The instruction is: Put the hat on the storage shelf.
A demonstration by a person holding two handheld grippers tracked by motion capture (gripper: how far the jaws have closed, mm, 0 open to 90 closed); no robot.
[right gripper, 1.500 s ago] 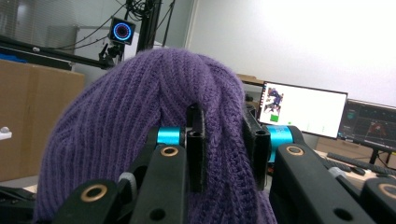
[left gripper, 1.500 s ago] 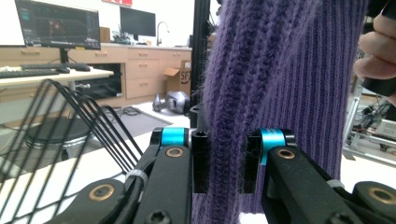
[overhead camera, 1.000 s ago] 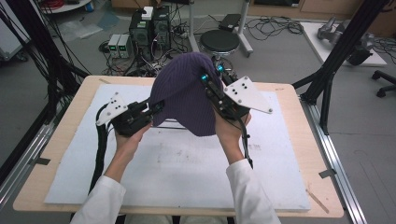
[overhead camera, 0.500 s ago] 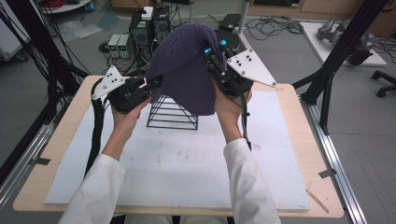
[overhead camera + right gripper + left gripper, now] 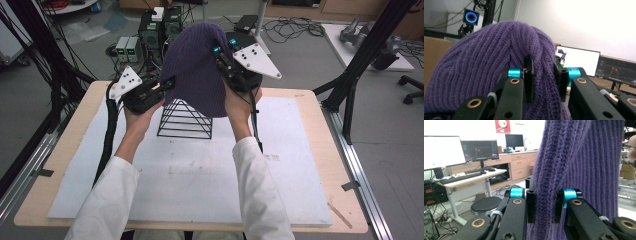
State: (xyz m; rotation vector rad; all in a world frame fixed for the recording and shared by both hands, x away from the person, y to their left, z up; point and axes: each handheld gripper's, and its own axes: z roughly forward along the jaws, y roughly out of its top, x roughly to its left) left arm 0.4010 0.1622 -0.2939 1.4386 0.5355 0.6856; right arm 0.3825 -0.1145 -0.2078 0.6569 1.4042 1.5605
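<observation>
Wooden surface [image 5: 310,102] with a white mat [image 5: 200,175] laid over it, seen nearest the person's white sleeves. Item one: left gripper [image 5: 161,88], jaws drawn narrow and pinching a fold of the purple ribbed knit beanie [image 5: 197,65] at its left edge; the left gripper view has the knit squeezed between both black pads [image 5: 531,206]. Item two: right gripper [image 5: 224,59], jaws likewise clamped on a bunched ridge of the beanie's right side, higher toward the crown. Item three: the beanie itself, held off the surface between the two grippers, its open hem hanging over the upper part of a black wire pyramid-shaped stand [image 5: 184,120] that rests on the mat. Beyond: floor with cables, electronics boxes [image 5: 127,48], a round black stool. Handling note, as judgement: lifting the hat clear goes best with both hands rising together and level, grips kept firm, so the hem does not snag the apex or drag the light stand.
</observation>
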